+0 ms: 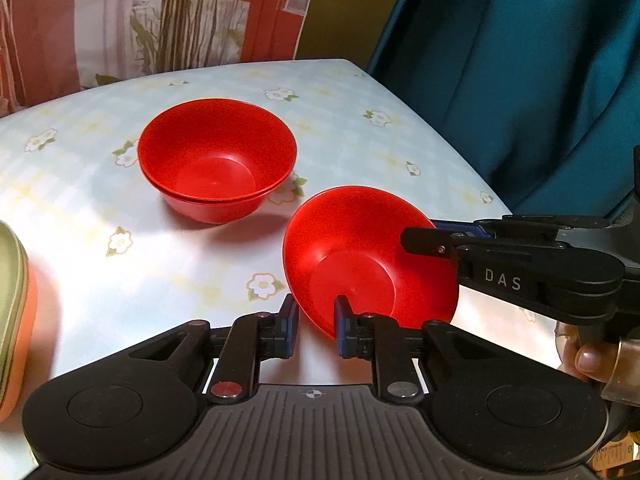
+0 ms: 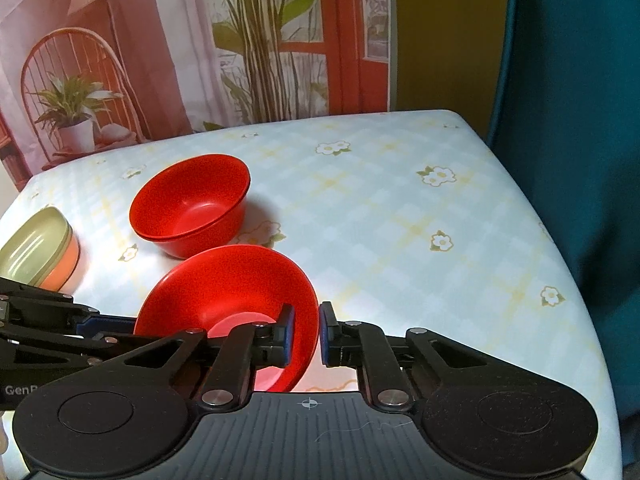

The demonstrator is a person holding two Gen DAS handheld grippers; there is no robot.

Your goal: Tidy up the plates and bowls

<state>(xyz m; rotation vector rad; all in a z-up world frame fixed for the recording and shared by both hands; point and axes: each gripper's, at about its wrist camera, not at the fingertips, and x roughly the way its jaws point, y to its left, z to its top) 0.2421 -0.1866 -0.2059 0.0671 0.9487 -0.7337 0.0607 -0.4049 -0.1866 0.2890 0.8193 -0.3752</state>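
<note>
A loose red bowl point(image 1: 360, 256) is held tilted above the table, between both grippers. My left gripper point(image 1: 316, 322) has its jaws astride the bowl's near rim with a gap showing. My right gripper point(image 2: 307, 334) pinches the bowl's point(image 2: 228, 292) rim closely; from the left wrist view it point(image 1: 420, 236) reaches in from the right onto the rim. A stack of two nested red bowls point(image 1: 216, 160) stands on the table further back; it also shows in the right wrist view point(image 2: 190, 204).
The table point(image 2: 400, 216) has a pale blue floral cloth. A stack of green and orange plates point(image 2: 40, 252) sits at the left; its edge shows in the left wrist view point(image 1: 16, 316). A teal chair point(image 1: 520, 80) stands to the right, a printed backdrop behind.
</note>
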